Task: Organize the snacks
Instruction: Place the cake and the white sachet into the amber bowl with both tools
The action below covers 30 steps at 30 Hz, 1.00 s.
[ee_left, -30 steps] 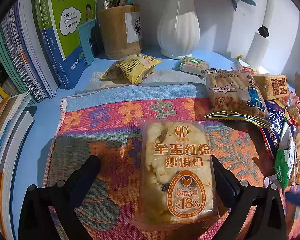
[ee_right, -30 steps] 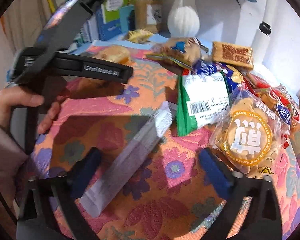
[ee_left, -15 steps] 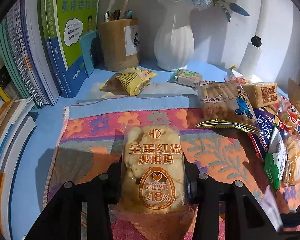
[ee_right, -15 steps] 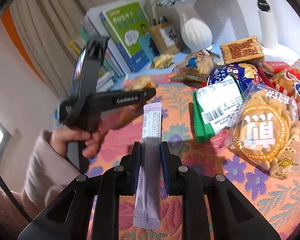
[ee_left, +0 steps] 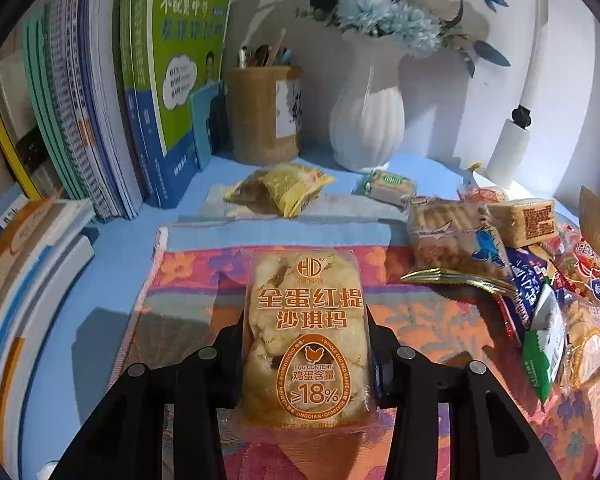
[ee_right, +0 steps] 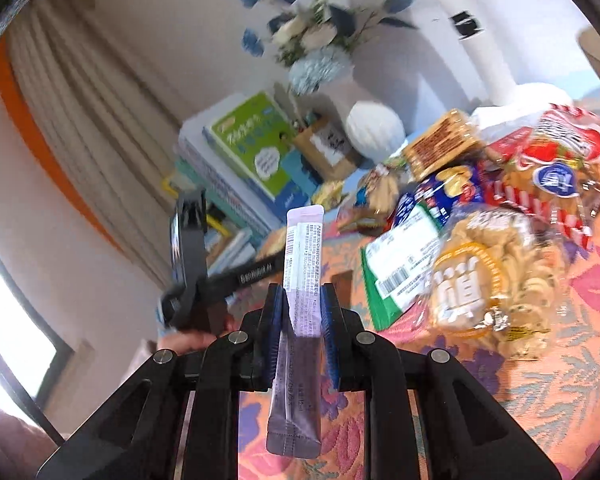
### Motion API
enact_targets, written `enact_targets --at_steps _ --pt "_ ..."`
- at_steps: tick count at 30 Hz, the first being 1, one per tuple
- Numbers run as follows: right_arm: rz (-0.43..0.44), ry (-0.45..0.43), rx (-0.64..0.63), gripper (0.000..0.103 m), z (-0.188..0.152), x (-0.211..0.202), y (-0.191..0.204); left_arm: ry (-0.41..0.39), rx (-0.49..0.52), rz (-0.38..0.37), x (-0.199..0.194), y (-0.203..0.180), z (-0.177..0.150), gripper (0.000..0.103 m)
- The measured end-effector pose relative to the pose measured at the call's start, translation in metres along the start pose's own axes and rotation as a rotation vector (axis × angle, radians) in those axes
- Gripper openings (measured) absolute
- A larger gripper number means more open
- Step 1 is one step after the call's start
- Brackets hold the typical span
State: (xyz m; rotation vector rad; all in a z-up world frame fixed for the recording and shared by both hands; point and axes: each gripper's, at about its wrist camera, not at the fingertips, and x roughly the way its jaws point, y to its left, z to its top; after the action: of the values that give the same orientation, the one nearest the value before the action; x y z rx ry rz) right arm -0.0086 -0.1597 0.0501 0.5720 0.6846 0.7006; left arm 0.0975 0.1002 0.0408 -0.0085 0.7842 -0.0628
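My left gripper (ee_left: 306, 344) is shut on a clear-wrapped egg cake pack (ee_left: 306, 332) with orange print, held a little above the floral cloth (ee_left: 428, 320). In the right wrist view my right gripper (ee_right: 302, 308) is shut on a thin grey stick sachet (ee_right: 302, 264), lifted off the cloth and standing on end between the blue pads (ee_right: 277, 320). The other hand-held gripper (ee_right: 228, 280) shows to its left, gripped by a hand (ee_right: 188, 342). A heap of snack packs (ee_left: 540, 280) lies on the cloth's right side; a round biscuit bag (ee_right: 492, 276) is nearest the right gripper.
Upright books (ee_left: 132, 100), a brown pen pot (ee_left: 266, 114) and a white vase (ee_left: 366, 120) line the back of the blue table. A yellow snack pack (ee_left: 288, 188) and a small green-labelled pack (ee_left: 388, 186) lie behind the cloth. Stacked books (ee_left: 24, 248) sit at left.
Both grippers closed: the left on the egg cake pack, the right on the stick sachet. The right one lifted the sachet off the cloth, rolled and swung left; the left rose slightly.
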Motion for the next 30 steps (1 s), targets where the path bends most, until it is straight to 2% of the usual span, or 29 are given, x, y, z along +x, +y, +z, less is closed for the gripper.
enact_targets --at_steps 4,7,12,14,16,19,22,26,30 --pt "0.041 -0.044 0.061 0.018 0.016 -0.02 -0.003 -0.001 -0.063 -0.029 -0.018 -0.006 0.01 0.043" --pt "0.06 -0.074 0.072 0.018 0.032 -0.039 -0.005 -0.028 -0.026 -0.01 -0.039 -0.027 0.026 0.043" --pt "0.074 -0.127 0.083 0.018 0.067 -0.076 -0.015 -0.02 -0.022 -0.074 -0.063 -0.063 0.059 0.043" --pt "0.066 -0.155 0.092 0.018 0.086 -0.097 -0.024 -0.047 0.011 -0.074 -0.074 -0.088 0.073 0.043" --pt "0.051 -0.187 0.081 0.018 0.102 -0.118 -0.03 -0.077 0.043 -0.112 -0.084 -0.118 0.086 0.043" --pt "-0.005 -0.228 0.066 0.018 0.127 -0.151 -0.044 -0.085 0.061 -0.175 -0.093 -0.163 0.105 0.043" --pt "-0.066 -0.218 0.076 0.018 0.151 -0.177 -0.066 -0.112 0.088 -0.206 -0.097 -0.208 0.114 0.043" --pt "-0.196 -0.225 0.067 0.018 0.172 -0.21 -0.097 -0.082 0.116 -0.281 -0.088 -0.274 0.12 0.043" --pt "-0.279 -0.238 0.104 0.019 0.181 -0.244 -0.129 -0.036 0.181 -0.362 -0.076 -0.338 0.111 0.043"
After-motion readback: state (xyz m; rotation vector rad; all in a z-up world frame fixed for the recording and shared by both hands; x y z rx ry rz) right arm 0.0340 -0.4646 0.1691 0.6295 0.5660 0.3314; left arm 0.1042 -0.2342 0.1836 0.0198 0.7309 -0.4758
